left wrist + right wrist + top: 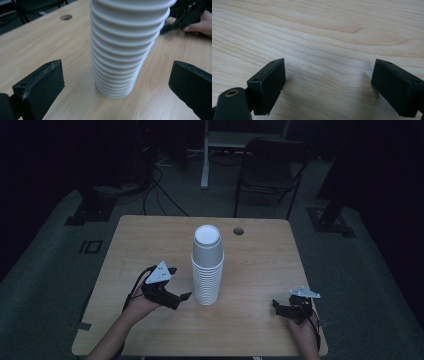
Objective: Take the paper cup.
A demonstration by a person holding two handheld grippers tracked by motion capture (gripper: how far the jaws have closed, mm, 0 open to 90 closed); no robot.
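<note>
Now | left gripper (176, 296) wide open, empty | cup stack (207, 270) just beside

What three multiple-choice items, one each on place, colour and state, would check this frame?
1. Where does the cup stack stand?
A. near the middle of the table
B. on the chair
C. on the floor

2. What colour are the cups?
A. red
B. white
C. green

3. How is the left gripper?
A. shut on the stack
B. open, jaws either side of the stack
C. lying on the floor

Answers: 1 A, the high view shows the stack mid-table; 2 B, its rims are white; 3 B, the left gripper view shows gaps between both jaws and the stack.
</note>
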